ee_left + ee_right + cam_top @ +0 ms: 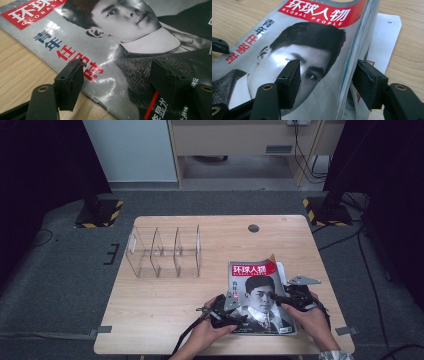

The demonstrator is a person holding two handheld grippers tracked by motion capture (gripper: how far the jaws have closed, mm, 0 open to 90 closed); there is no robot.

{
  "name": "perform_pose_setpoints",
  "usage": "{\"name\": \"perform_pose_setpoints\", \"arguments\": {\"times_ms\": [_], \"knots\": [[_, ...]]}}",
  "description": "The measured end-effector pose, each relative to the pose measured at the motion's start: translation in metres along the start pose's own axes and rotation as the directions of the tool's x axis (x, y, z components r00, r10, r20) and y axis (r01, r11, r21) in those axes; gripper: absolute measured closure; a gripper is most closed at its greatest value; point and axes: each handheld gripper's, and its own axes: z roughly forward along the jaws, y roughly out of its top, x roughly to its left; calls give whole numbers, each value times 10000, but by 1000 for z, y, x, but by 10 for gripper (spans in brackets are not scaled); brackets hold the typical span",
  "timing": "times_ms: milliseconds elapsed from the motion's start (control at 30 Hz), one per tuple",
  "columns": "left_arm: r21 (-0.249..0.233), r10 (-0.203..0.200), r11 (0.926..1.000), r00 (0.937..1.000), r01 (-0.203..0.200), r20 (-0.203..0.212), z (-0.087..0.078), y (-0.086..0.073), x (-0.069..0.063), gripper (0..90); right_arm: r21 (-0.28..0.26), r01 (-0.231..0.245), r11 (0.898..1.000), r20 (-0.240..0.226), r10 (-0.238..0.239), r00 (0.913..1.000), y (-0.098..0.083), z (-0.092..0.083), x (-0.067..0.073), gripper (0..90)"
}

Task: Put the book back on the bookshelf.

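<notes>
Both grippers over the magazine (260, 295) on the table (165, 305). Left gripper (116, 75) jaws apart, gripping nothing. Right gripper (328, 80) jaws apart, straddling its raised edge, not clamped.

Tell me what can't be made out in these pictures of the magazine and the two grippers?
- Magazine: in the high view, both hands cover its lower corners.
- White sheet under the magazine: mostly hidden beneath it in the right gripper view; print too small to read.
- Clear divided rack: whether anything lies inside is too small to tell in the high view.
</notes>
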Motion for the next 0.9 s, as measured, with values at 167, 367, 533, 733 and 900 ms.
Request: {"name": "perform_pose_setpoints", "arguments": {"times_ms": [167,367,533,733,900], "knots": [[-3,-4,10000,10000,4,-1,0,0,0,268,145,-298,9995,-110,300,9995,2,2,-2,350],[-3,6,10000,10000,-6,8,0,0,0,268,171,-217,9996,138,215,9997,2,1,-1,460],[3,20,10000,10000,-20,7,0,0,0,268,70,-145,9999,83,145,9999,4,-3,0,576],[3,18,10000,10000,-18,8,0,0,0,268,287,101,9995,165,-106,9998,8,0,6,544],[-2,10,10000,10000,-10,10,0,0,0,268,474,213,9986,355,-230,9991,8,2,6,578]]}}
